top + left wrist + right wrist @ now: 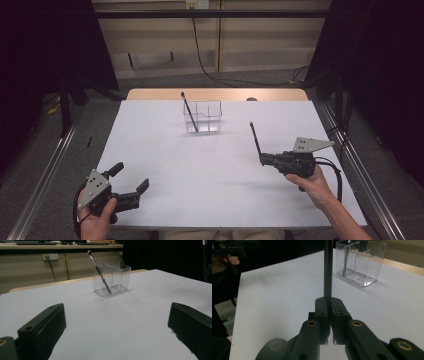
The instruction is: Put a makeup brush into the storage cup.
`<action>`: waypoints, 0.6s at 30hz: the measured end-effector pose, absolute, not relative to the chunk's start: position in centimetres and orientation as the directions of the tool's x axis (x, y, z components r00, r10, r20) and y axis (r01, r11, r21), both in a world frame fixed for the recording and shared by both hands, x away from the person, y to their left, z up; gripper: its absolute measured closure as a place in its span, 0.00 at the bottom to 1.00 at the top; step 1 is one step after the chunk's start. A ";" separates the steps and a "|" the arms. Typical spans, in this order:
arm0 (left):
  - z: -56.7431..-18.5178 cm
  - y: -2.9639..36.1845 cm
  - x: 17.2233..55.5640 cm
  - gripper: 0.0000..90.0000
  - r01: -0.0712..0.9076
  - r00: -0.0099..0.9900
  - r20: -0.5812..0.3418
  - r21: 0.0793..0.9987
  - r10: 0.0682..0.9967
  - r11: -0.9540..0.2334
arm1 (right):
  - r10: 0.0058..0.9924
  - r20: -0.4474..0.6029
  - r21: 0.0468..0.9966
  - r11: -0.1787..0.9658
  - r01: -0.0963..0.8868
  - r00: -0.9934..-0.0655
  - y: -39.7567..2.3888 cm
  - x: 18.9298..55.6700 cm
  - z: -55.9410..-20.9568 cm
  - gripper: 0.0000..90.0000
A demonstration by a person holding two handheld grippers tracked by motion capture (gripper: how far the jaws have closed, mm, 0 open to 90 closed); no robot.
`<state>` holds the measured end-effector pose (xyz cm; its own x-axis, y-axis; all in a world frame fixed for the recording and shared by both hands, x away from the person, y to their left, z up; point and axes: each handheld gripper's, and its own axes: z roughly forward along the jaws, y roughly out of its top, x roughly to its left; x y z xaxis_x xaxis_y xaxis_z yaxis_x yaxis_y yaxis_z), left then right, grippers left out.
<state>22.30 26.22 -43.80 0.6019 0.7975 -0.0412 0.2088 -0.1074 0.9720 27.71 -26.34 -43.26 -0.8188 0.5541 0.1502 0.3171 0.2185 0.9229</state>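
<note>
The right gripper [261, 159] was clamped on a thin, light brush [255, 137]'s bottom end; it could slip. At twelve o'clock stood the clear holder [204, 116]. The left gripper [131, 181] was wide apart.

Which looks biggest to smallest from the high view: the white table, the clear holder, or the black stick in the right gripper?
1. White table, by far.
2. Clear holder.
3. Black stick in the right gripper: about as long as the holder is wide, but far thinner.
</note>
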 end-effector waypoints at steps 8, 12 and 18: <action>-43.8 26.2 22.3 0.02 0.210 0.602 -0.043 0.972 0.798 -0.106 | 0.572 0.156 0.940 0.164 0.299 -0.805 -26.8 27.4 -42.9 0.94; -43.8 26.2 22.4 0.02 0.210 0.600 -0.048 0.972 0.799 -0.100 | 0.572 0.143 0.945 0.163 0.283 -0.808 -26.8 27.3 -42.7 0.94; -43.8 26.2 22.4 0.02 0.210 0.601 -0.046 0.972 0.798 -0.102 | 0.566 0.148 0.948 0.154 0.280 -0.811 -26.1 27.2 -42.5 0.94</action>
<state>22.36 26.20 -43.80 0.6007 0.7982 -0.0461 0.2103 -0.1021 0.9723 27.23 -26.12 -42.47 -0.8112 0.5658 0.1478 0.2801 0.1540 0.9475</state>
